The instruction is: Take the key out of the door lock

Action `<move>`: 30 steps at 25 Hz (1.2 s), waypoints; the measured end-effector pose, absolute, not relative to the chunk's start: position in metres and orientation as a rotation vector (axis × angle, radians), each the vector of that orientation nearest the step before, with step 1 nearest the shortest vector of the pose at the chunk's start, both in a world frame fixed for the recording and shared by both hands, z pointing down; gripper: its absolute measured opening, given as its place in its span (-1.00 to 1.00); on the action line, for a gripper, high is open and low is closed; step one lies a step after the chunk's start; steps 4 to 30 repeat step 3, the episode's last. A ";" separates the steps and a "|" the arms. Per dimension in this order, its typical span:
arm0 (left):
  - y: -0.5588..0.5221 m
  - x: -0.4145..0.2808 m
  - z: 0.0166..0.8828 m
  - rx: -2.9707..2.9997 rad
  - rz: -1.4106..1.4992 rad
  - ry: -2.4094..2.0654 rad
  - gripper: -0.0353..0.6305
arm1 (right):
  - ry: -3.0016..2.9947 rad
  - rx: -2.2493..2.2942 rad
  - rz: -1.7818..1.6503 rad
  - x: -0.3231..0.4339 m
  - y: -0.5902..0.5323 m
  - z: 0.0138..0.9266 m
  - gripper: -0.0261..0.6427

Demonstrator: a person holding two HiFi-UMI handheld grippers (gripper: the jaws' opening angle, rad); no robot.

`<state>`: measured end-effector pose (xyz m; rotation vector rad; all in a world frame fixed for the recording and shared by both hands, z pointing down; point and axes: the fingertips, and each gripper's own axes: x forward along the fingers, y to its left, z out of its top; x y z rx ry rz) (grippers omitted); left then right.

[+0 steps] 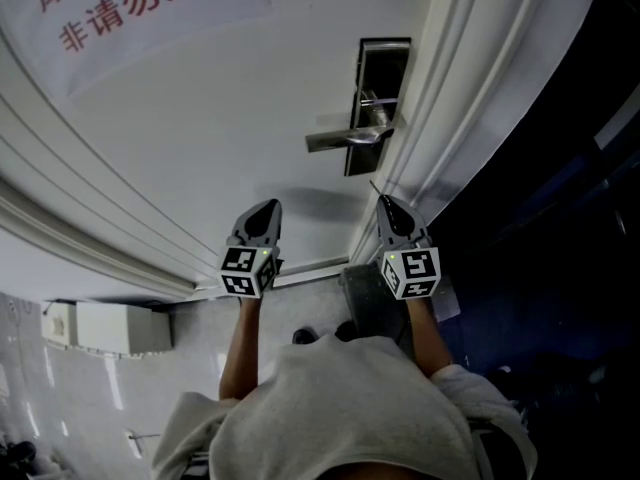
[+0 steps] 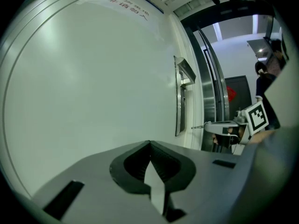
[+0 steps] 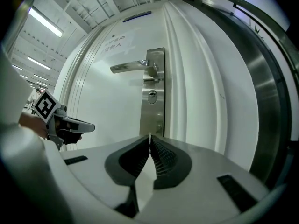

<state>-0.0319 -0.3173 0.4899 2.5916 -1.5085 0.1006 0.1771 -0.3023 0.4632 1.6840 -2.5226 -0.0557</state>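
Note:
The white door carries a steel lock plate [image 1: 383, 73] [image 3: 154, 111] with a lever handle [image 1: 345, 138] [image 3: 131, 67] and a keyhole [image 3: 152, 96] that looks empty. My right gripper [image 1: 384, 200] [image 3: 149, 142] is held a short way back from the plate, shut on a thin metal key [image 1: 374, 187] [image 3: 149, 136] that pokes out beyond its tips. The left gripper view shows the key [image 2: 198, 126] as a small pin at the front of the right gripper [image 2: 209, 125]. My left gripper [image 1: 268, 206] [image 2: 150, 143] is shut on nothing and faces the bare door panel, left of the lock.
A paper notice [image 1: 130, 8] with red characters is stuck on the door. The white moulded door frame [image 1: 445, 118] runs beside the lock, with a dark space [image 1: 560, 218] beyond it. A white box [image 1: 110, 326] sits at lower left. A person [image 2: 264, 78] stands far off.

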 end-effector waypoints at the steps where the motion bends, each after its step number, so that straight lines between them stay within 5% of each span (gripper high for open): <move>1: -0.317 -0.032 0.490 2.592 0.102 -1.508 -0.85 | -2.523 1.683 -0.056 0.177 -0.302 0.463 -0.83; 30: -0.317 -0.031 0.491 2.594 0.106 -1.506 -0.84 | -2.524 1.681 -0.055 0.177 -0.302 0.463 -0.83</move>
